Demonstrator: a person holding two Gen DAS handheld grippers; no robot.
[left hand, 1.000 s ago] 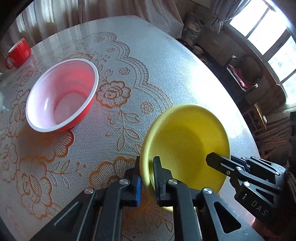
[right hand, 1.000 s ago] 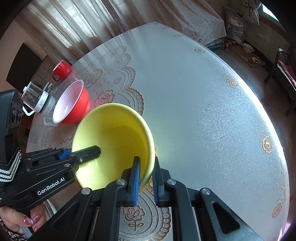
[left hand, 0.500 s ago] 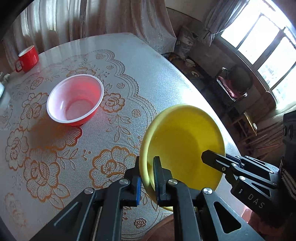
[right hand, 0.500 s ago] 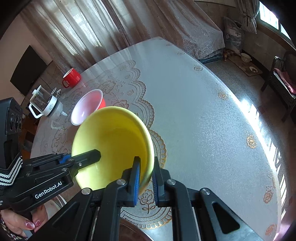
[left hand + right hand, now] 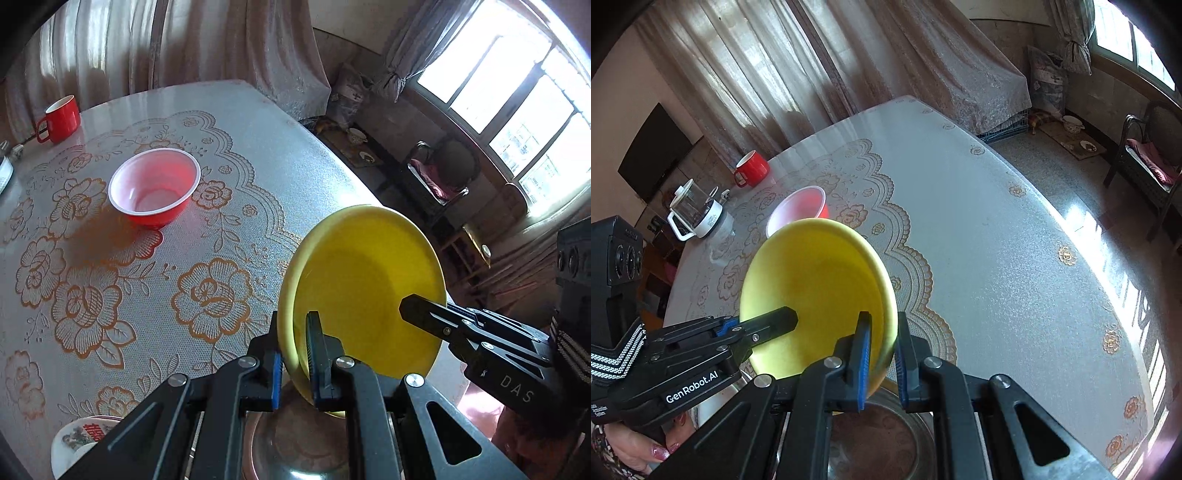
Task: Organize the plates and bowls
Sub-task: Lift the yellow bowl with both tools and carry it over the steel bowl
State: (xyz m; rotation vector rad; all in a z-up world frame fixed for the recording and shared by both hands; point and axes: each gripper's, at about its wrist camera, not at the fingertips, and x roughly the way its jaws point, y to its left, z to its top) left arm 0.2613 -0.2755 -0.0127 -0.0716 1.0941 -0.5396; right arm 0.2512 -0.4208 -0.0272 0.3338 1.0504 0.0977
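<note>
Red mug [image 5: 59,118]: far left on the table [image 5: 280,147], upright, handle to the left; well apart from the bowls
Glass jug [image 5: 696,214]: seen from the right wrist view, just in front of the mug, white base and handle
Red bowl [image 5: 155,186]: upright on the flowered tablecloth [image 5: 85,288], white inside, well apart from the yellow bowl
Patterned dish [image 5: 79,439]: partly visible at the lower left edge, near the table rim
Left gripper [image 5: 294,354]: fingers nearly closed, pinching the left rim of the yellow bowl, one pad outside and one inside
Yellow bowl [image 5: 365,280]: held up off the table between both grippers, tilted on edge with its hollow facing the cameras, above a metal bowl
Metal bowl [image 5: 882,439]: low in both views, directly beneath the yellow bowl, partly hidden by the gripper frames
Right gripper [image 5: 881,350]: fingers nearly closed, clamping the right rim of the yellow bowl
Chair [image 5: 1148,162]: far right, on the floor by the window
</note>
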